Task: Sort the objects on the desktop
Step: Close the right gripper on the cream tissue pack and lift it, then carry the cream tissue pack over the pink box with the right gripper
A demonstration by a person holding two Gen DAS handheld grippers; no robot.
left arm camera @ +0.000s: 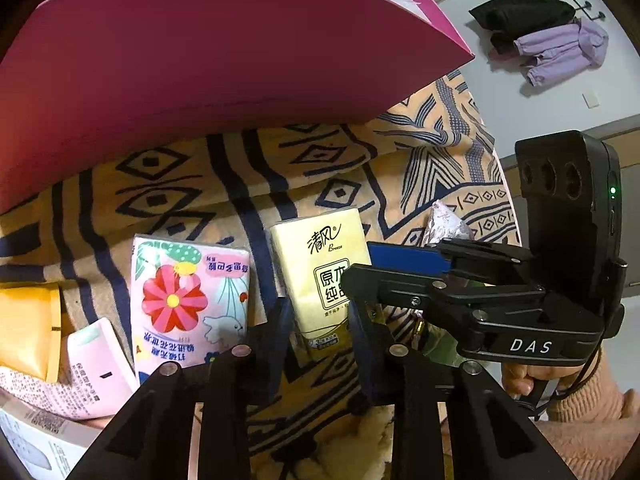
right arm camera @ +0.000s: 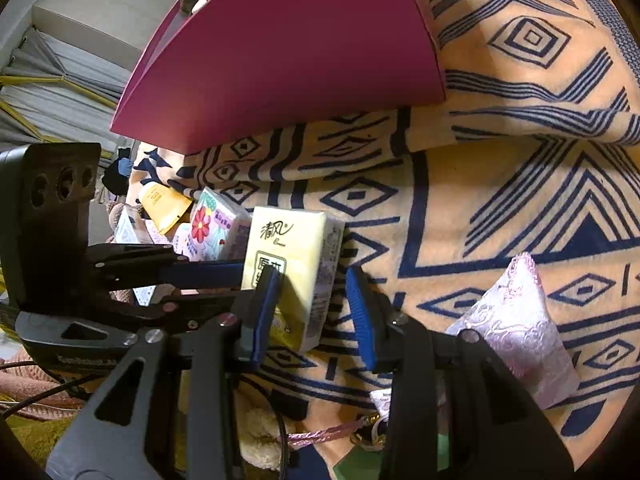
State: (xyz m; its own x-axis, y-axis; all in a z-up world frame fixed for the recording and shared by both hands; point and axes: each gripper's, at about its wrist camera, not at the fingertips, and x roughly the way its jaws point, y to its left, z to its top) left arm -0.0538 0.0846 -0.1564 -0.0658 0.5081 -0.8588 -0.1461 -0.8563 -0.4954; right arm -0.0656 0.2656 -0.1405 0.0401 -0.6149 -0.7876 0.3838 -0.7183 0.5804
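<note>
My left gripper (left arm camera: 320,324) clamps the yellow tissue pack (left arm camera: 320,276), standing on the patterned blanket (left arm camera: 224,176). My right gripper (right arm camera: 316,312) straddles the same pack, pads apart from it. Floral tissue pack (left arm camera: 188,300) at nine o'clock.

The big pink box (left arm camera: 200,60) blocks the back. The flower tissue pack (left arm camera: 188,300) crowds the left. The patterned cloth (right arm camera: 500,200) lies bare on the right, near the shiny pouch (right arm camera: 516,320).

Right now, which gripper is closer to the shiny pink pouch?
Right. The right gripper sits just beside the shiny pink pouch; the left gripper is farther off, clamped on the yellow tissue pack.
</note>
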